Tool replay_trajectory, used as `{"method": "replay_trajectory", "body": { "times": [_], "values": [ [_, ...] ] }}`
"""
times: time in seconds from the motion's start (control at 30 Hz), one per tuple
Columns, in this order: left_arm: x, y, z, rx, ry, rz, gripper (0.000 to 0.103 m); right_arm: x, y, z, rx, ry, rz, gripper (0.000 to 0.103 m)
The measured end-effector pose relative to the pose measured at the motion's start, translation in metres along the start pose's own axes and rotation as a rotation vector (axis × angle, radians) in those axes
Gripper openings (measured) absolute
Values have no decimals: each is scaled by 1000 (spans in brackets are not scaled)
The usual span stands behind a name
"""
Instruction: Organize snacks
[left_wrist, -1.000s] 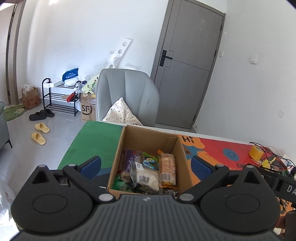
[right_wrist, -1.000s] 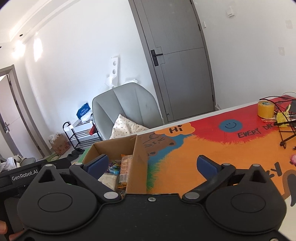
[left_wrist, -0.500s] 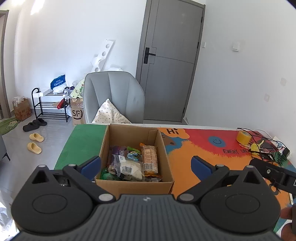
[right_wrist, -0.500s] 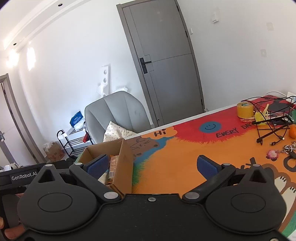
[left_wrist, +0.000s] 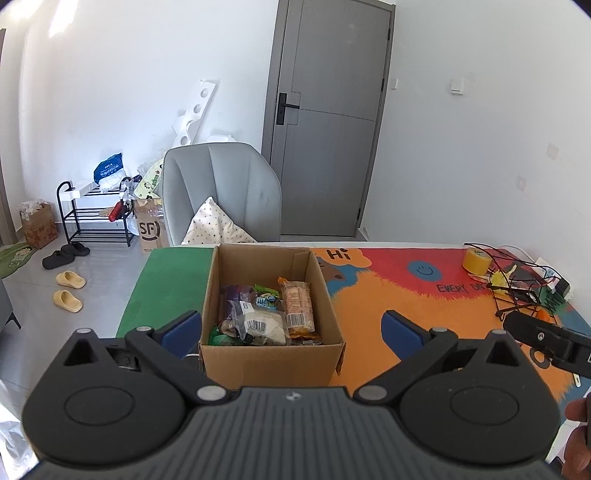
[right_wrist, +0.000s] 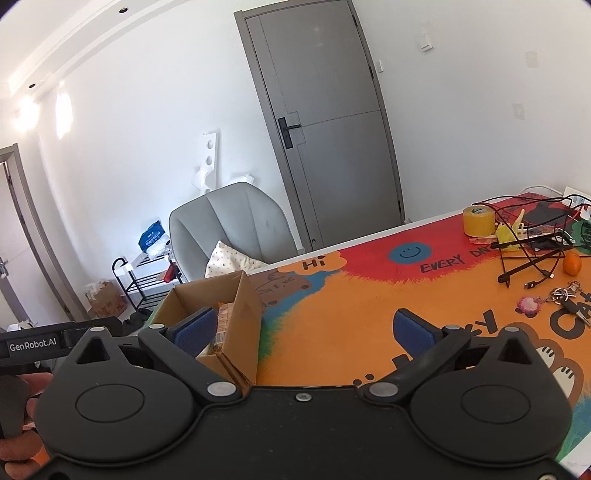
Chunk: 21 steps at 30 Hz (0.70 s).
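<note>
The open brown cardboard box (left_wrist: 271, 314) of wrapped snack packets (left_wrist: 266, 312) sits mid-frame on the colourful printed table (left_wrist: 388, 295). Both left tongs (left_wrist: 291, 328) and right tongs (right_wrist: 304, 328) gape wide, empty (nothing gripped). Best approach: descend vertically over one top packet, clearing the box walls.

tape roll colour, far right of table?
Yellow tape roll; clearest in the right wrist view.

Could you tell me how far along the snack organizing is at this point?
Barely begun, it seems. Done: nothing visibly sorted; the snack packets all lie jumbled inside the cardboard box. In hand: nothing; the left gripper and right gripper are both open and empty. Left: taking the packets out and arranging them.
</note>
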<state>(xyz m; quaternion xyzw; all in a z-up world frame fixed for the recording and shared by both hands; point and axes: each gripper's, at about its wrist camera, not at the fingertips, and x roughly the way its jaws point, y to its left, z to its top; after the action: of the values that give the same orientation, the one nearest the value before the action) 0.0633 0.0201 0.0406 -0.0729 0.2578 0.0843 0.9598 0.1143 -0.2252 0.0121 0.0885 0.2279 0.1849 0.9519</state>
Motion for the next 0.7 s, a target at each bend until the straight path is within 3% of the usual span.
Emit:
{"method": "replay_trajectory", "body": {
  "times": [0.7],
  "values": [
    [-14,24,-17,20,22,8,103,-21,-1,-16,-24,34,-13,103]
  ]
}}
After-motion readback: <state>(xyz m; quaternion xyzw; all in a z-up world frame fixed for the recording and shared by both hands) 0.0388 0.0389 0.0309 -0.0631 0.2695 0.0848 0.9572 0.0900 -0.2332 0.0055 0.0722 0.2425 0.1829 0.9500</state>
